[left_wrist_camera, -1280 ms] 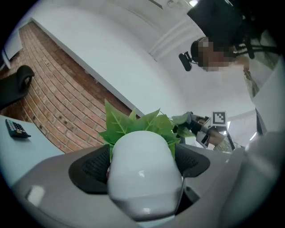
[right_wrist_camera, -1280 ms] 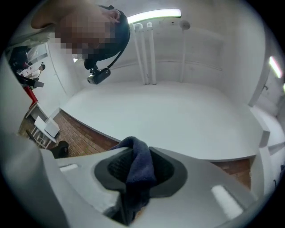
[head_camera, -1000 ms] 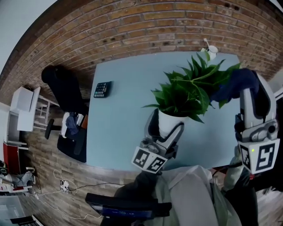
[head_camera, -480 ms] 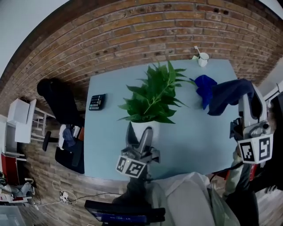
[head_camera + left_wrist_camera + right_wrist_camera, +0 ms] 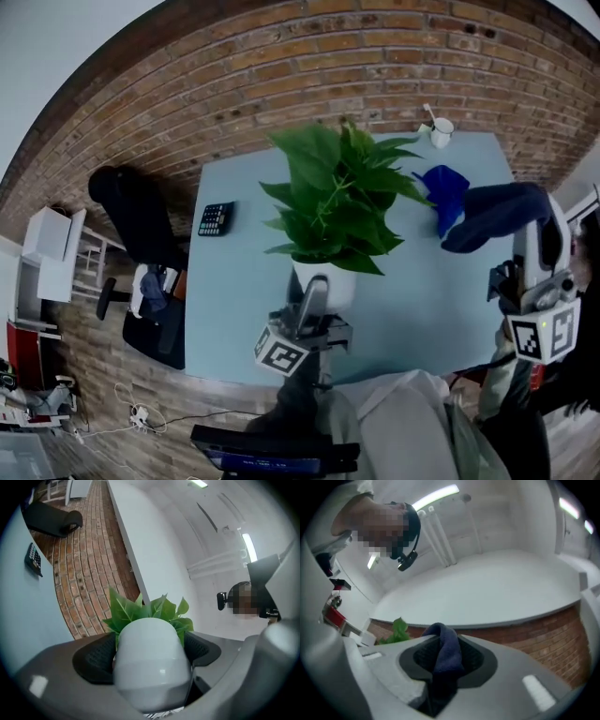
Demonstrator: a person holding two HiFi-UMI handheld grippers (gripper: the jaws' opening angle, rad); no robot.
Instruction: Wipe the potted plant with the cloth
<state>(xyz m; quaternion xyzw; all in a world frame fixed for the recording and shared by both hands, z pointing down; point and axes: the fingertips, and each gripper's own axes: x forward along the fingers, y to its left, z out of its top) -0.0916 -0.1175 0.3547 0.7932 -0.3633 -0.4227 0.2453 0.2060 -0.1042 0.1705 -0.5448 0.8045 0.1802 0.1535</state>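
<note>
From the head view, the leaves cover the rim of the pot, and my left gripper hides part of its near side. In the left gripper view the pot blocks all but a few leaves. The cloth drapes over the tips of my right gripper, so from above its jaws don't show. In the right gripper view the cloth's lower end sinks out of sight between the jaws. The calculator has keys too small to read. I can't tell what stands in the cup.

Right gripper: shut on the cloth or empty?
Shut on the dark blue cloth: the right gripper's pads pinch it from both sides, and it drapes off the jaws in the head view.
</note>
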